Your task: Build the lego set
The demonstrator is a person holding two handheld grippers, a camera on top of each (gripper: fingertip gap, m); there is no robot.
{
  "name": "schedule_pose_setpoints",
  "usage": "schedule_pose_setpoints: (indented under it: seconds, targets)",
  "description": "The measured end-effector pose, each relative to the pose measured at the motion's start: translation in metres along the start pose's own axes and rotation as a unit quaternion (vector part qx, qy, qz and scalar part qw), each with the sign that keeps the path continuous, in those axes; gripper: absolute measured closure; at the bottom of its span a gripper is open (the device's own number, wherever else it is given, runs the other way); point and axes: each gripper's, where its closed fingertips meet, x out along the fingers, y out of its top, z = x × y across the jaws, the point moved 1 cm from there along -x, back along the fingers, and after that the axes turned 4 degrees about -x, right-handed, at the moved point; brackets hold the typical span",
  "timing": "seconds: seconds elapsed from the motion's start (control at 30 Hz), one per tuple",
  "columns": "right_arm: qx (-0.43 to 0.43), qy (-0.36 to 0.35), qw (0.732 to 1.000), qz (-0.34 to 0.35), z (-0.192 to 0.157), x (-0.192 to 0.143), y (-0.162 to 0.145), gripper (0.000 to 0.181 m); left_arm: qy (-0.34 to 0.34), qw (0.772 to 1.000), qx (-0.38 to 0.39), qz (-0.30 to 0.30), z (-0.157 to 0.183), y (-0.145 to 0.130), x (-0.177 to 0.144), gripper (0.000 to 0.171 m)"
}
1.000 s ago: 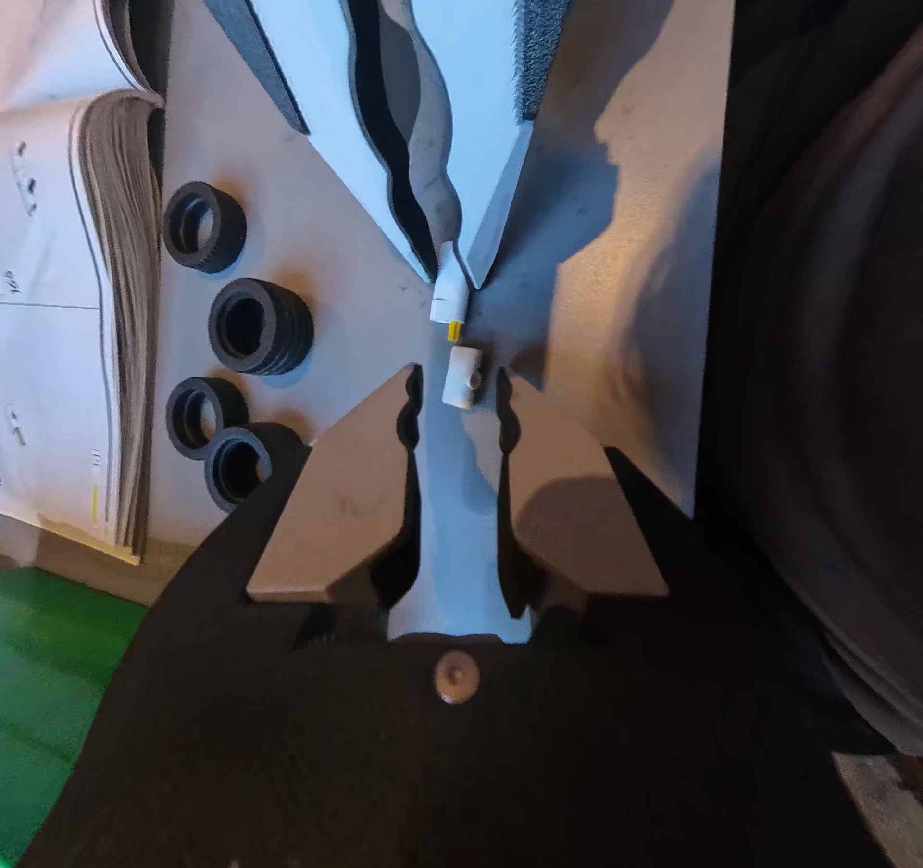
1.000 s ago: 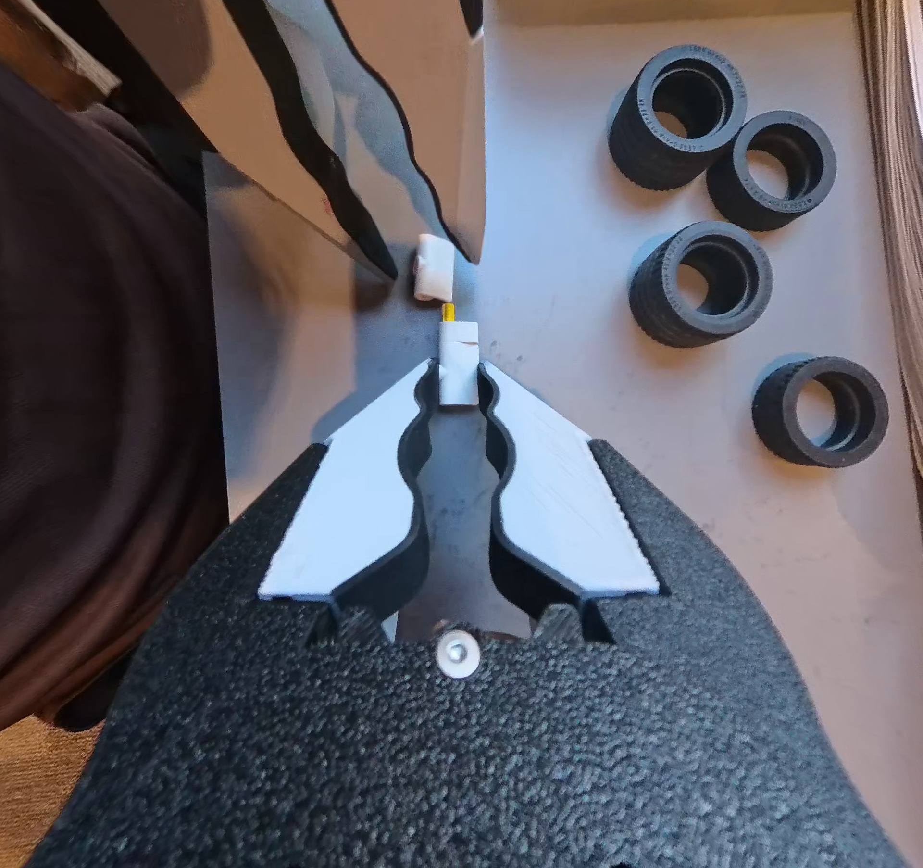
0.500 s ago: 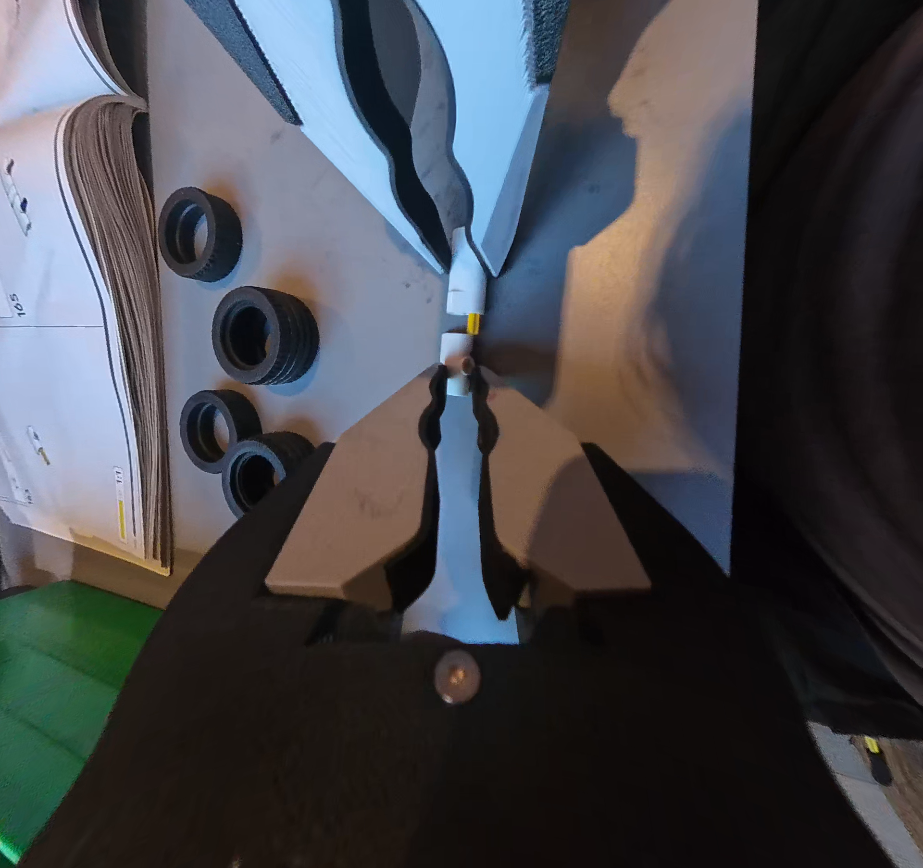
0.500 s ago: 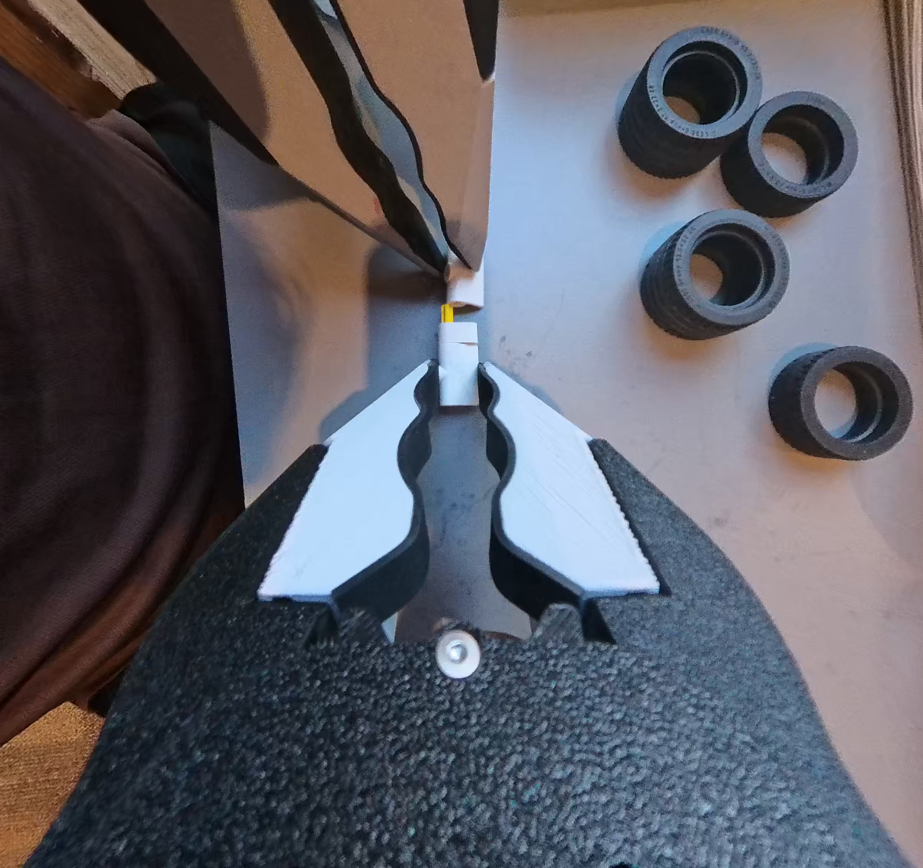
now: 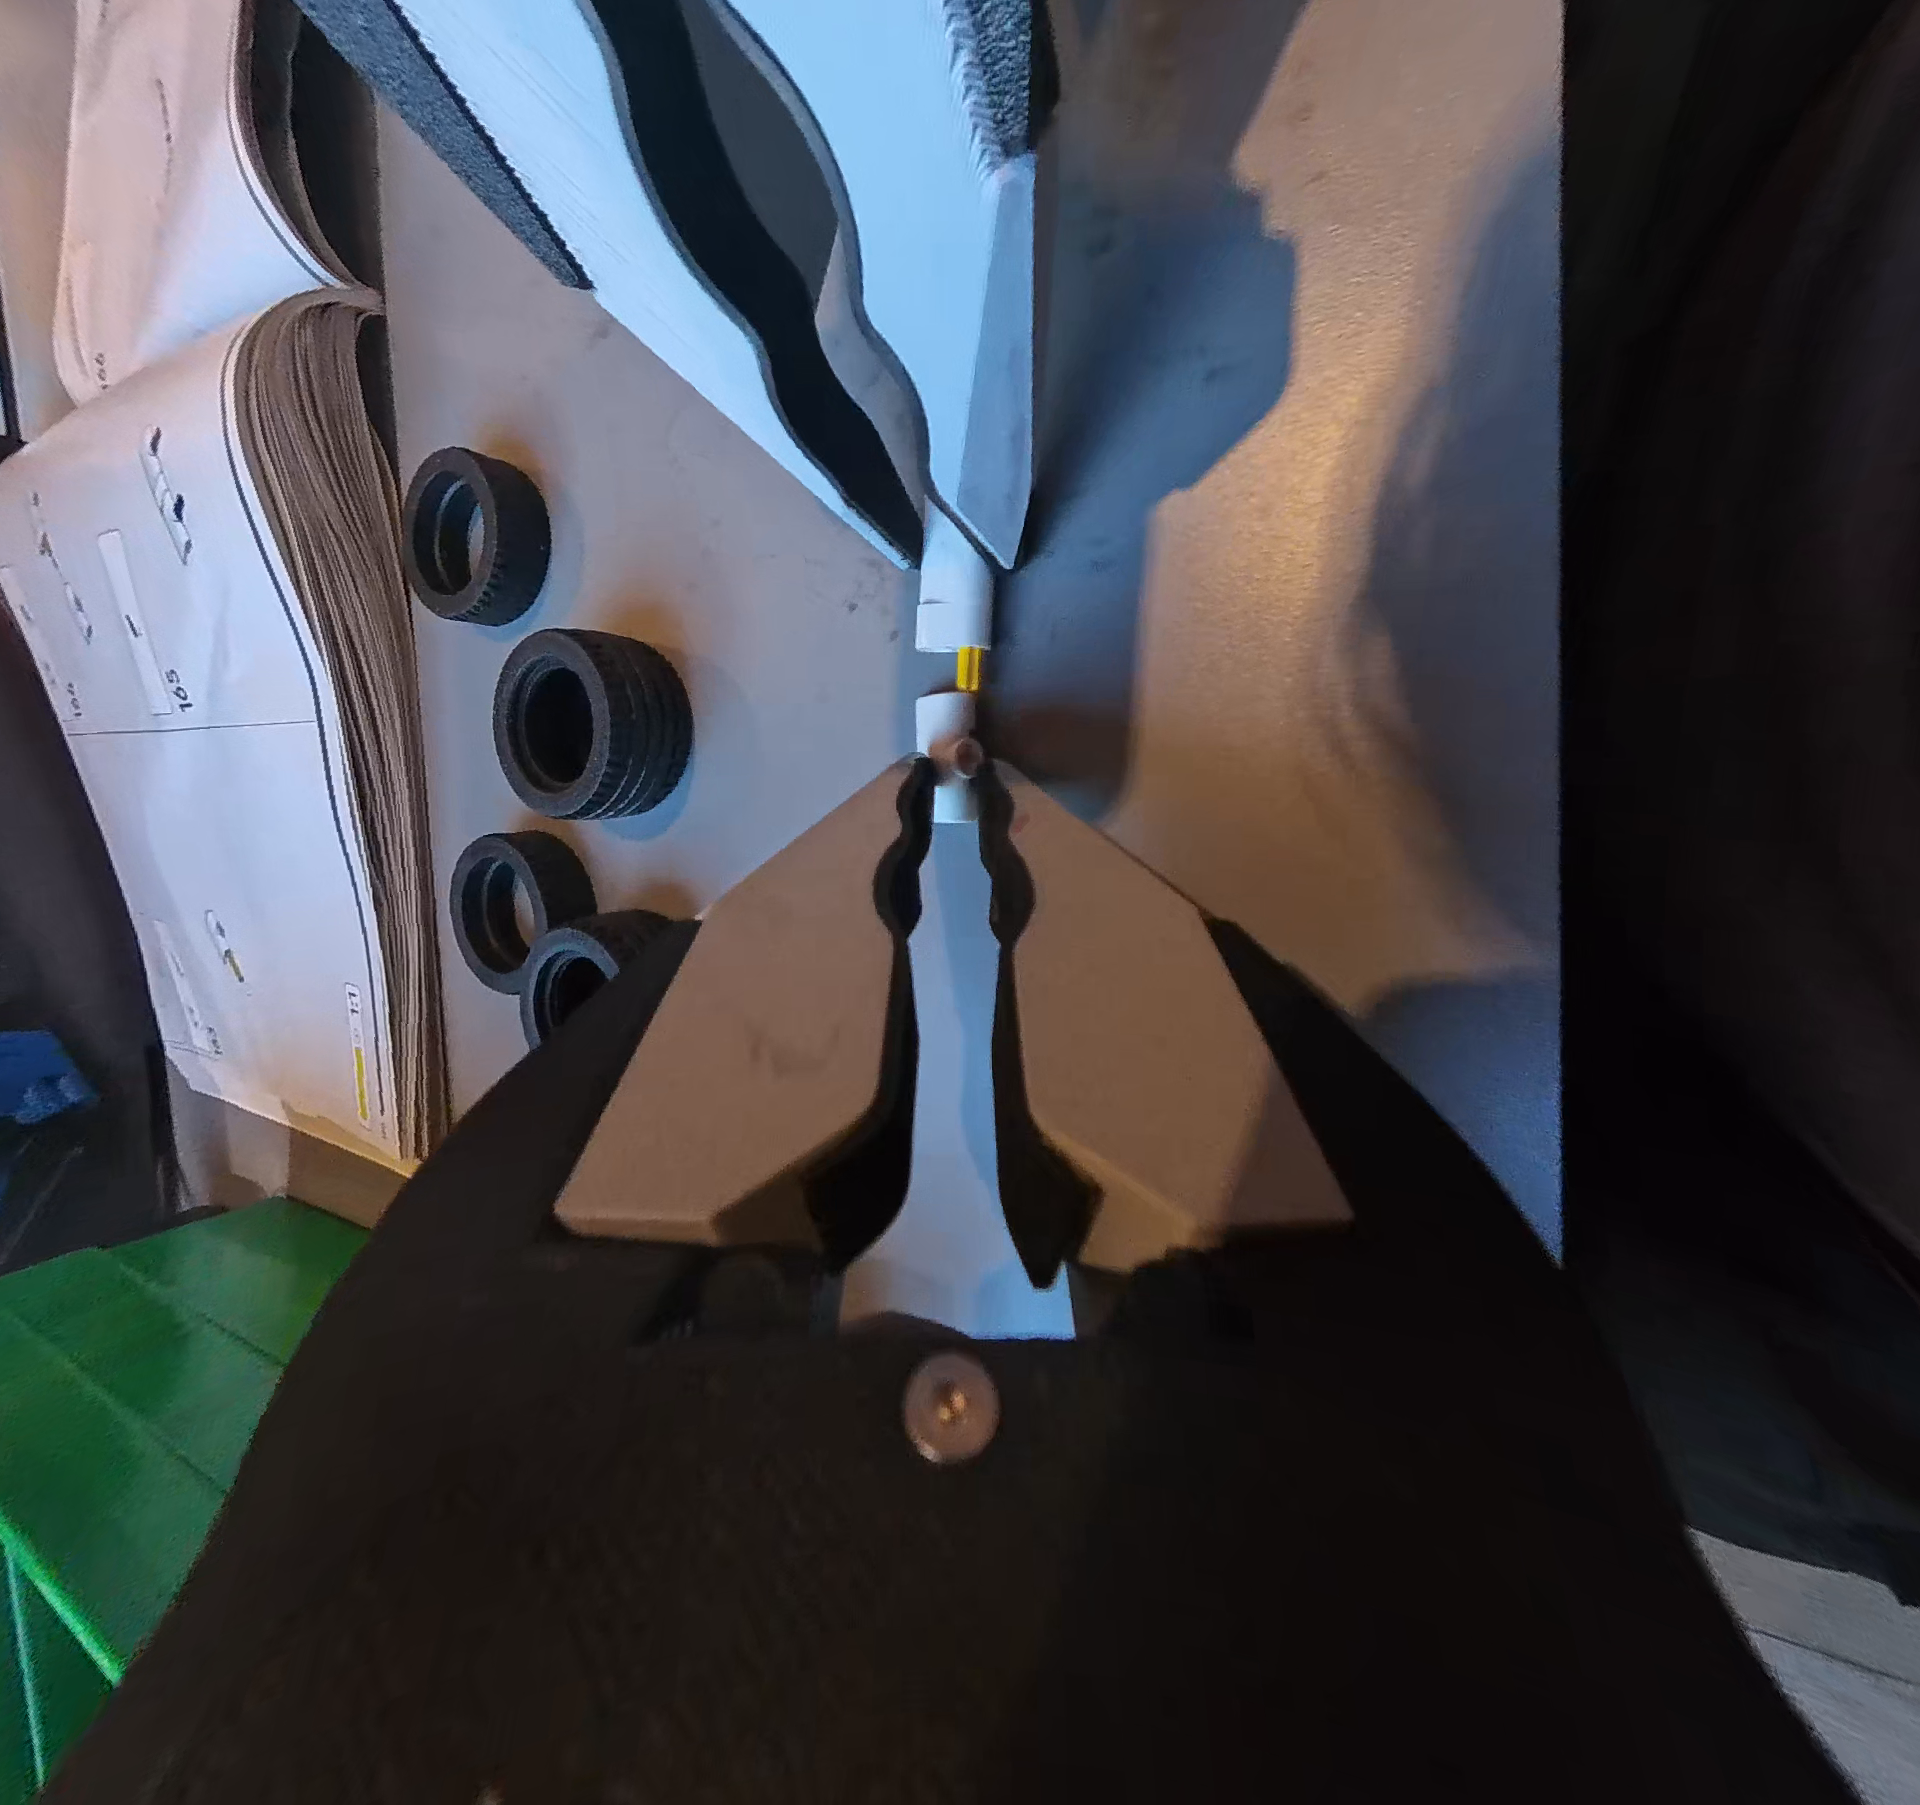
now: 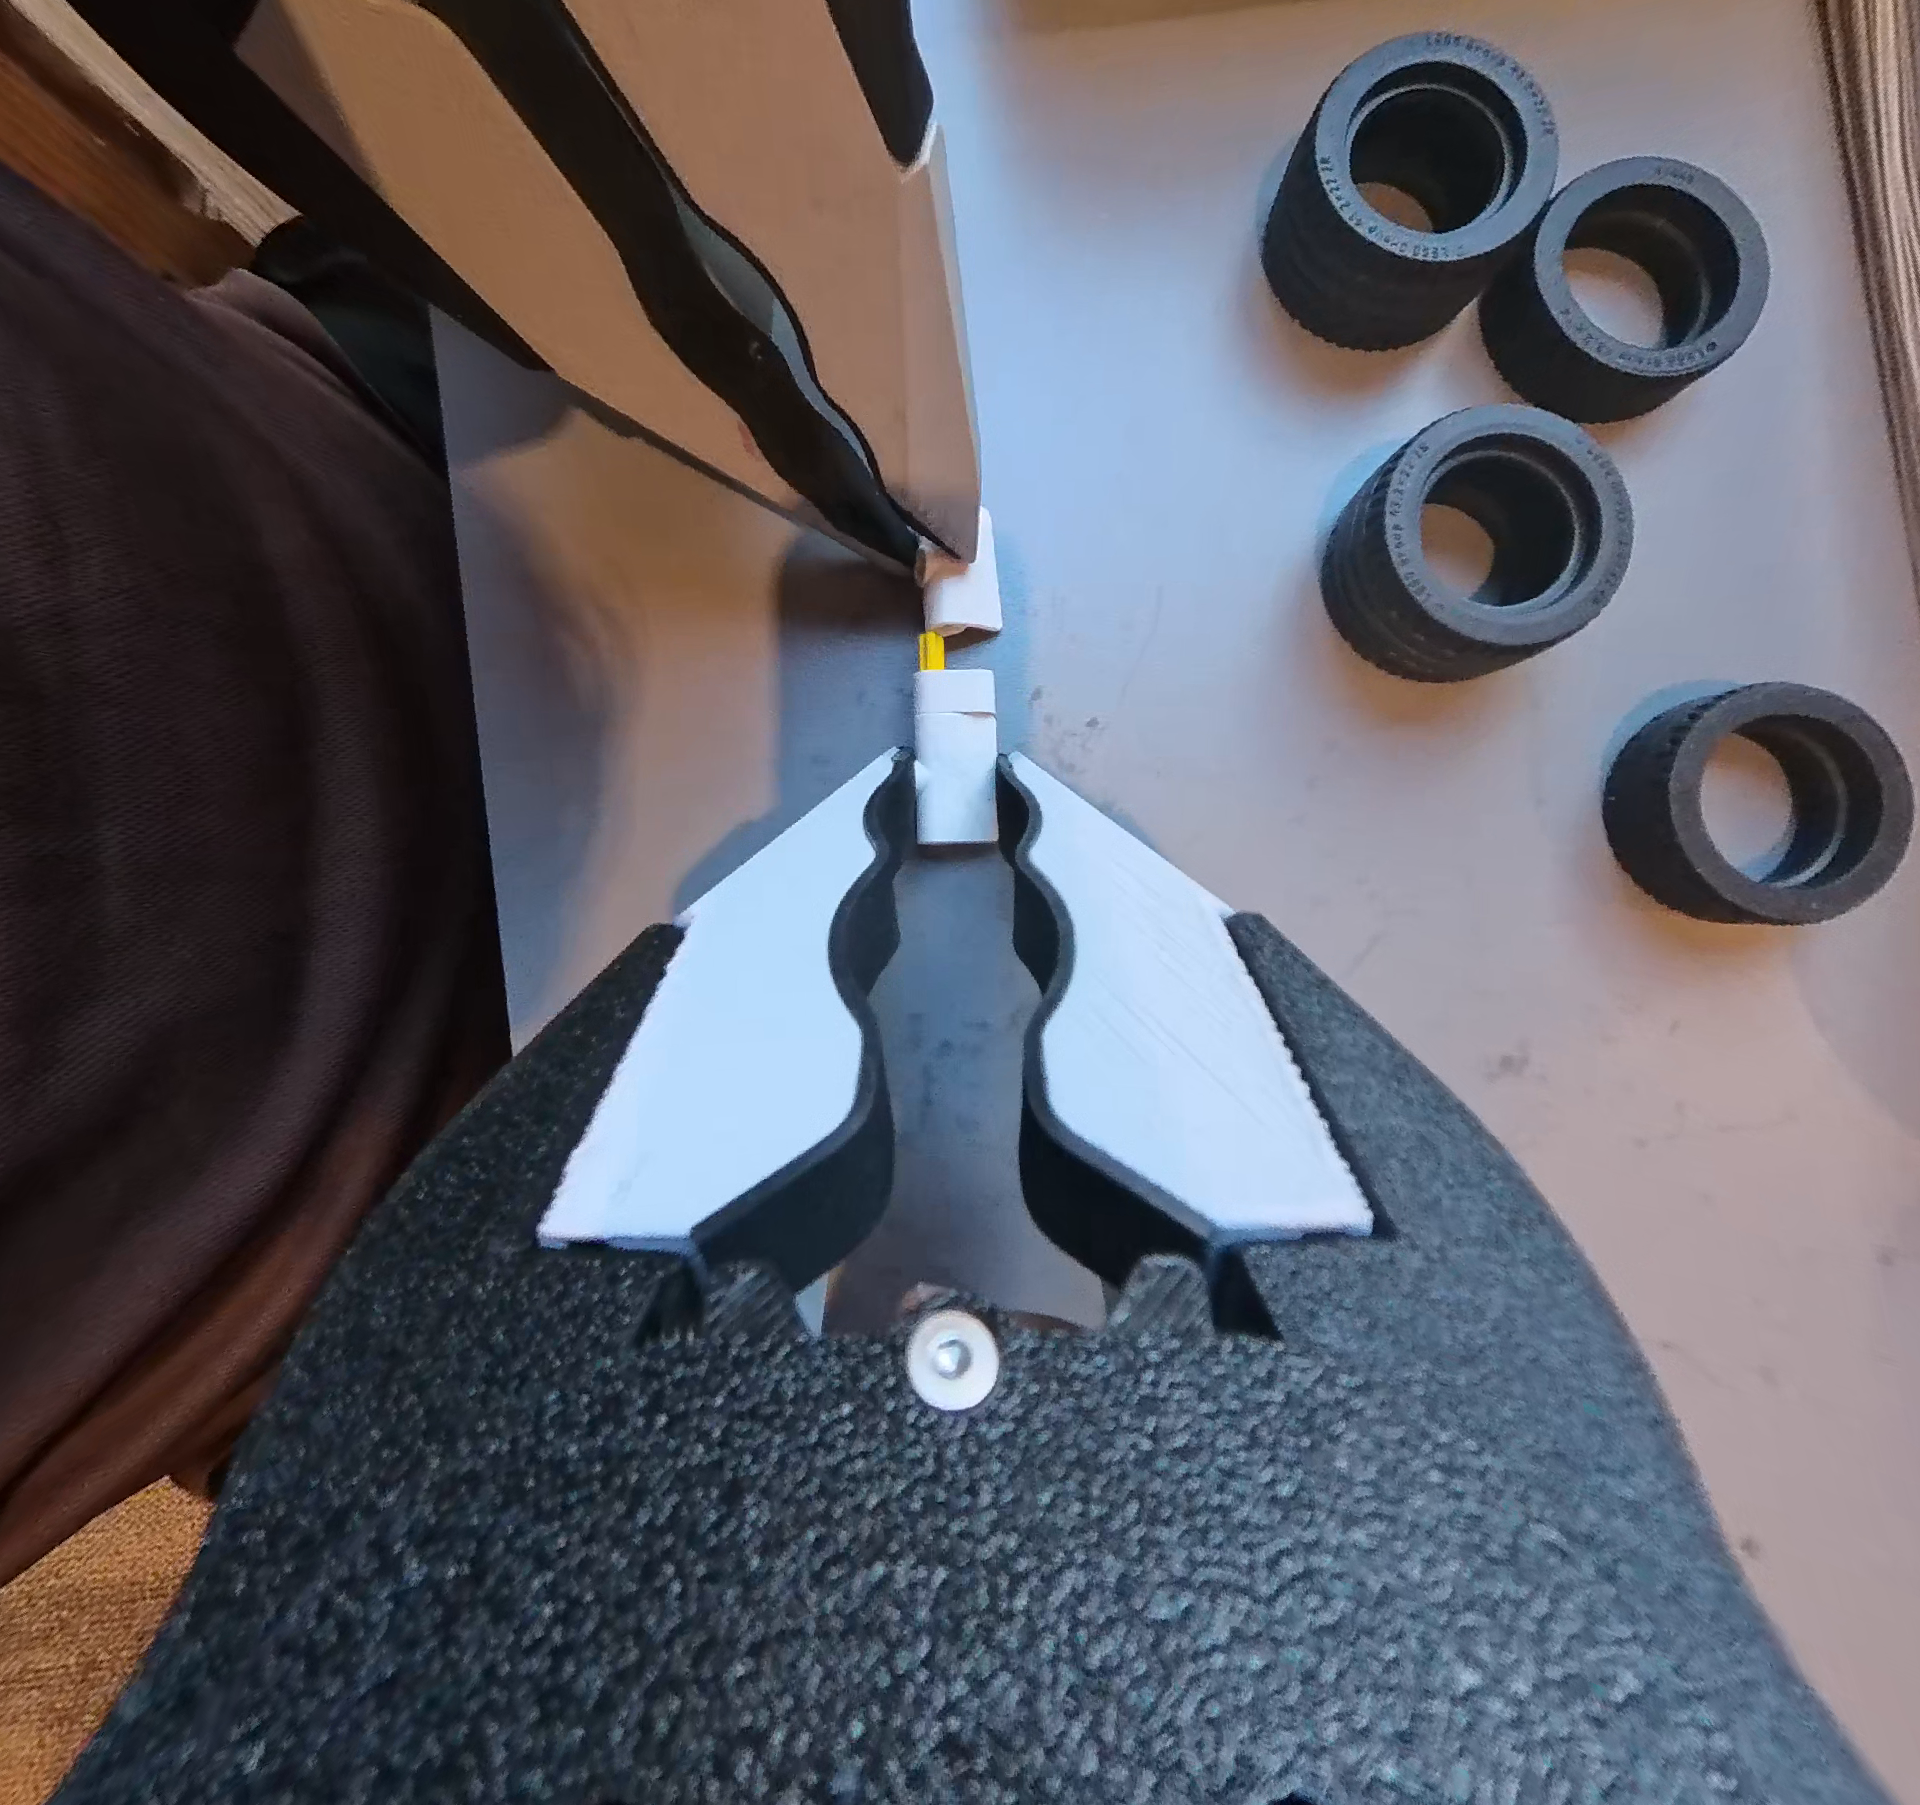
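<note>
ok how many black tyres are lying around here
4, all loose on the grey board: two touching at the far end, one in the middle and one nearest the camera. None looks hidden.

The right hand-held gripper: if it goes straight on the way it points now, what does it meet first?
Probably the small white piece held by the left hand-held gripper: the yellow pin on the right hand-held gripper's own white piece points at it, though depth is unclear.

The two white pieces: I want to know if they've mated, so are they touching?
Apart. Right wrist view shows bare yellow axle between near white piece and far white piece.
</note>
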Motion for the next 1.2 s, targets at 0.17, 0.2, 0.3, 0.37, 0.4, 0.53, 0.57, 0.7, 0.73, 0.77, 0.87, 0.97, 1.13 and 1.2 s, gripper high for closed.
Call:
schedule_pose_setpoints:
  seconds: [0.17, 0.2, 0.3, 0.37, 0.4, 0.53, 0.57, 0.7, 0.73, 0.77, 0.87, 0.97, 1.13, 1.2]
  targets:
    - [0.0, 0.0, 1.0, -0.007, 0.003, -0.0006, 0.0005, 0.167, 0.01, 1.0, 0.021, -0.008, 0.0, 0.0009, 0.0004, 0.165]
    - [-0.001, 0.002, 1.0, -0.01, 0.0029, -0.0006, -0.0002, 0.166, 0.012, 1.0, 0.023, -0.009, -0.0001, 0.0015, 0.0006, 0.166]
    - [-0.011, 0.002, 1.0, -0.019, 0.0038, -0.0002, -0.0007, 0.167, 0.014, 0.999, 0.028, -0.012, -0.0003, 0.0019, 0.0008, 0.166]
    - [-0.015, 0.004, 1.0, -0.025, 0.0042, -0.0006, -0.0007, 0.167, 0.017, 0.999, 0.033, -0.013, -0.0004, 0.0022, 0.001, 0.166]
    - [-0.016, 0.006, 0.999, -0.027, 0.0043, -0.0007, -0.0006, 0.167, 0.02, 0.999, 0.038, -0.016, -0.0004, 0.0023, 0.0012, 0.166]
    - [-0.029, 0.01, 0.999, -0.039, 0.005, 0.0003, -0.0003, 0.167, 0.028, 0.998, 0.052, -0.02, -0.0003, 0.0026, 0.0014, 0.166]
    - [-0.03, 0.012, 0.999, -0.041, 0.0051, 0.0006, -0.0002, 0.167, 0.029, 0.998, 0.053, -0.017, -0.0003, 0.0025, 0.0014, 0.166]
    - [-0.035, 0.018, 0.997, -0.069, 0.0055, 0.0013, 0.0006, 0.168, 0.045, 0.995, 0.08, -0.031, 0.0, 0.0028, 0.0017, 0.166]
    - [-0.029, 0.021, 0.997, -0.072, 0.0058, 0.0016, 0.0009, 0.168, 0.046, 0.995, 0.078, -0.032, -0.0001, 0.0028, 0.0016, 0.166]
    - [-0.025, 0.021, 0.997, -0.071, 0.0064, 0.0018, 0.0011, 0.168, 0.046, 0.996, 0.072, -0.028, -0.0002, 0.0026, 0.0016, 0.166]
    - [-0.036, 0.014, 0.997, -0.073, 0.0067, 0.0023, 0.0017, 0.168, 0.059, 0.995, 0.072, -0.019, 0.0, 0.0023, 0.0016, 0.167]
    - [-0.078, 0.007, 0.991, -0.107, 0.0066, 0.0027, 0.0026, 0.169, 0.058, 0.995, 0.075, -0.023, -0.0002, 0.0023, 0.0017, 0.167]
    - [-0.057, 0.053, 0.989, -0.126, 0.0083, 0.0035, 0.0036, 0.169, 0.072, 0.992, 0.103, -0.032, 0.0002, 0.0025, 0.0018, 0.167]
    - [-0.056, 0.067, 0.987, -0.133, 0.0103, 0.0041, 0.0044, 0.168, 0.069, 0.992, 0.101, -0.032, 0.0001, 0.0025, 0.0019, 0.167]
